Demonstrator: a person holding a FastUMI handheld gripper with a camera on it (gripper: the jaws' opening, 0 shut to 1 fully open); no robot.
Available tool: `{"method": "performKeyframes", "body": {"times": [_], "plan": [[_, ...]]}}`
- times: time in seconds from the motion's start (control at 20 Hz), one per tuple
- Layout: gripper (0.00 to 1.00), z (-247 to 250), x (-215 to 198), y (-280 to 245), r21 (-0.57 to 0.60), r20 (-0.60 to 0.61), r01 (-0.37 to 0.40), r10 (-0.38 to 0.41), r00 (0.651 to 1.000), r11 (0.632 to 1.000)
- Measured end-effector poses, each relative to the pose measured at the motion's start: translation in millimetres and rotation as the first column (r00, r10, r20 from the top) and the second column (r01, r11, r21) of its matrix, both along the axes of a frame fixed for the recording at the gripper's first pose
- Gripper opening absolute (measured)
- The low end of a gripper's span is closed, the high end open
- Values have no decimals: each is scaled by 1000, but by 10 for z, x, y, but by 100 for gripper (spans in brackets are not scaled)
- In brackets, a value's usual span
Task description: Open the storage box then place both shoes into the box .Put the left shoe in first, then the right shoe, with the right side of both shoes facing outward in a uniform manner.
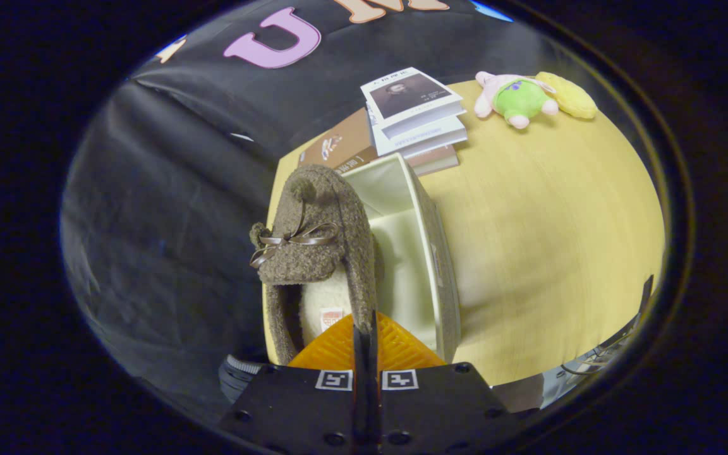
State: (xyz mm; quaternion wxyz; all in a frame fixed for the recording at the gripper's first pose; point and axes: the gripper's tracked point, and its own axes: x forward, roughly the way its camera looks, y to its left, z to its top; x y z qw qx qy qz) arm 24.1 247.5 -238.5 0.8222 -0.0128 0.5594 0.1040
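My tongs (364, 328) pinch the heel rim of a brown, fuzzy slipper-style shoe (316, 237), both fingers pressed close together on the wall of its opening, so the shoe hangs toe-away at twelve o'clock from my fingertips, its bow and pom-poms on top and its pale fleece lining showing. The storage box (430, 253), cream-coloured and open with a bare interior, stands on the wooden table just at one o'clock of the shoe, partly behind it.
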Motion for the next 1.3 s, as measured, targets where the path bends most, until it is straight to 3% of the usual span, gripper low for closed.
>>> {"method": "performKeyframes", "body": {"times": [0.35, 0.7, 0.8, 1.0, 1.15, 1.3], "plan": [[3, -407, 77, -261, -215, 51, 18, -7, 999, 977], [5, -400, 66, -143, -142, 68, 15, -5, 998, 990], [15, -319, 117, -105, -114, 101, 8, 3, 995, 993], [46, 35, 107, 191, 64, 132, -44, 36, 991, 997], [69, 284, 145, 13, 45, 214, -91, 79, 974, 995], [92, 600, 192, -254, 43, 311, -90, 73, 948, 995]]}}
